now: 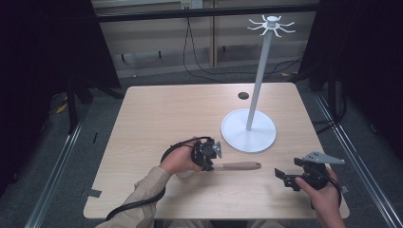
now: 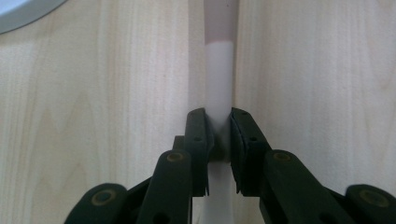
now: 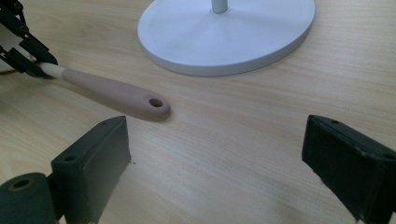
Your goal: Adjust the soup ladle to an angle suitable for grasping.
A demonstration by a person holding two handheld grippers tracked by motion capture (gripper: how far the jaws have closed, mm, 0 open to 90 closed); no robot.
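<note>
A utensil with a white shaft and a beige handle (image 1: 240,166) lies across the front middle of the wooden table (image 1: 166,114). My left gripper (image 1: 212,164) is shut on the white shaft (image 2: 218,74), both pads pressing its sides. The handle (image 3: 116,93) points right, and its holed end rests on the wood. The left gripper (image 3: 23,46) shows at the upper left of the right gripper view. My right gripper (image 1: 285,178) is near the front right edge, open, with bare table between its jaws (image 3: 219,154). It points toward the handle's end from a short way off.
A white stand with a round base (image 1: 248,135), a tall pole (image 1: 259,80) and a ring of hooks (image 1: 271,24) at its top is right of centre, just beyond the utensil. A small black disc (image 1: 243,95) lies near the far edge.
</note>
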